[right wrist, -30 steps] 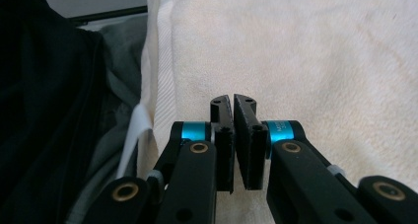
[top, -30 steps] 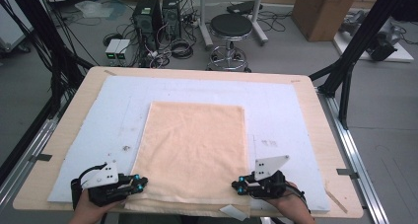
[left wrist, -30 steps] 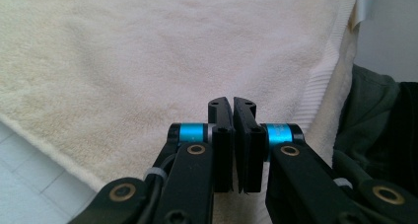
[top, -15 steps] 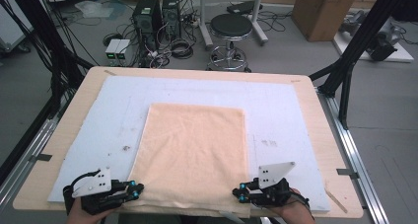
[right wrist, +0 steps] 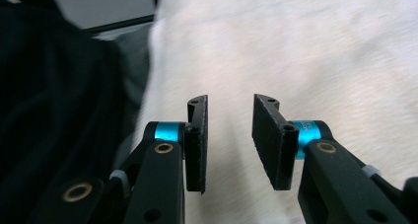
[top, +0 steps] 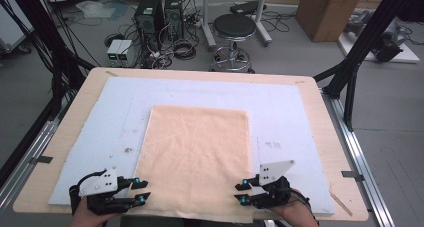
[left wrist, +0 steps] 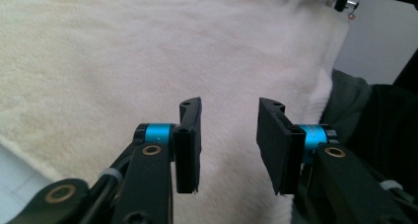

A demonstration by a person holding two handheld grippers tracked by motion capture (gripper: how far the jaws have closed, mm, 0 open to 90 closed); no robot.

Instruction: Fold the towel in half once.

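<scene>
No readable writing on the peach cloth (top: pixel 197 157) (plain weave).

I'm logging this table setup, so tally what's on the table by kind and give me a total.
Peach cloth: 1
Pale blue mat under it: 1
Hand-held grippers, left and right, jaws apart at the cloth's near corners: 2
Total: 4

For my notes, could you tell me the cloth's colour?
Plain pale peach cloth, best in the high view.
</scene>
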